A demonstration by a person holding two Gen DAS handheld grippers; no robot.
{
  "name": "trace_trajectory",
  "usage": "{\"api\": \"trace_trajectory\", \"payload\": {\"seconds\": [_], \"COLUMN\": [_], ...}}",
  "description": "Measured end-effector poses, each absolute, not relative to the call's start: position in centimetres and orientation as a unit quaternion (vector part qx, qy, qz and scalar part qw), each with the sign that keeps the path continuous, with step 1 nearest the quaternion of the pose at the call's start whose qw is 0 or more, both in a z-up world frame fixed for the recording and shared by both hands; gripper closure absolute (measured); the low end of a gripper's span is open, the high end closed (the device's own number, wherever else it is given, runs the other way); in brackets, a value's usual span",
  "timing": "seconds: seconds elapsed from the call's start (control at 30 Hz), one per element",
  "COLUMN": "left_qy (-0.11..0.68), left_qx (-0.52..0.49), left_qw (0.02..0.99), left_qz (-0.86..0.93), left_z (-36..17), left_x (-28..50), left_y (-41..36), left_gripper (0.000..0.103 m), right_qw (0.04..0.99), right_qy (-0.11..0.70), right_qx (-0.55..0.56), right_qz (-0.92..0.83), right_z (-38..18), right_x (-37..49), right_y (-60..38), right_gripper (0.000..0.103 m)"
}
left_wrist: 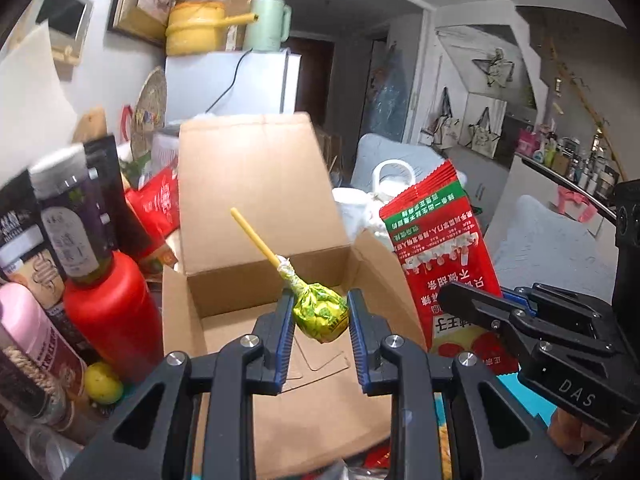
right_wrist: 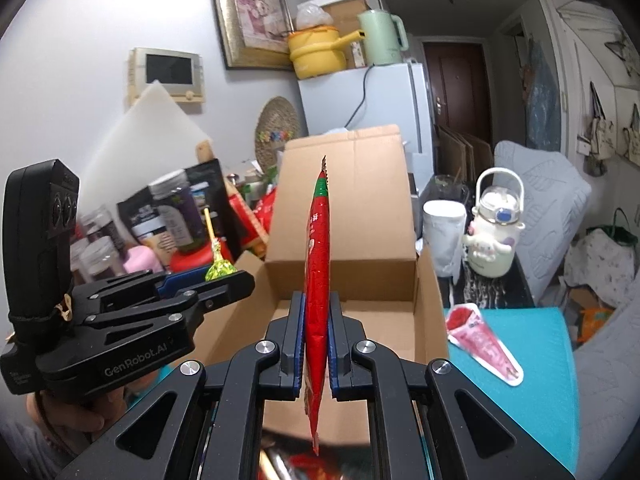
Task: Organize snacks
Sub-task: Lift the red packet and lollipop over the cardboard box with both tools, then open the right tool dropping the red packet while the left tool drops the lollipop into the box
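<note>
left tool (left_wrist: 320, 316) grips lollipop (left_wrist: 320, 314) over box (left_wrist: 256, 184).

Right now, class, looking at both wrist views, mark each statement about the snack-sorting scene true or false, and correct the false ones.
1. The left tool grips a green-wrapped lollipop. True.
2. The right tool is open. False: it is shut on a red snack packet.
3. The cardboard box has its lid closed. False: the lid stands open.
4. A pink cone-shaped snack lies on the teal surface. True.
5. The lollipop stick points downward. False: it points up.
</note>
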State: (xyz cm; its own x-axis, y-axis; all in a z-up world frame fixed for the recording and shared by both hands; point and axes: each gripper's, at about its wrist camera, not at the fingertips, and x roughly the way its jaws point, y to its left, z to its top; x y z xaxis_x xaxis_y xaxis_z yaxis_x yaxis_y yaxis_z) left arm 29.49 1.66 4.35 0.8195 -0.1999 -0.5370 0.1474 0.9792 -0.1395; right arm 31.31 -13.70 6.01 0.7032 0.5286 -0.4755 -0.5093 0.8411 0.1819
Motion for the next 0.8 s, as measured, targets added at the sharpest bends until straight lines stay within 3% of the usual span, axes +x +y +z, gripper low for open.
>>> {"api": "trace_trajectory", "payload": {"seconds": [0.8], "left_qy": [0.429], "left_qx": [-0.033], "left_qw": [0.902], "left_qz": [-0.035], "left_z": [-2.7], "left_x": [36.0], "left_y": [2.6], "left_gripper": [0.077], "right_qw": [0.895], "right_qy": [0.371], "right_qx": [-0.016], "right_qz": [0.248], "right_z": [-0.8], "right_x": [37.2], "right_y": [-10.6], "right_gripper": [0.093]}}
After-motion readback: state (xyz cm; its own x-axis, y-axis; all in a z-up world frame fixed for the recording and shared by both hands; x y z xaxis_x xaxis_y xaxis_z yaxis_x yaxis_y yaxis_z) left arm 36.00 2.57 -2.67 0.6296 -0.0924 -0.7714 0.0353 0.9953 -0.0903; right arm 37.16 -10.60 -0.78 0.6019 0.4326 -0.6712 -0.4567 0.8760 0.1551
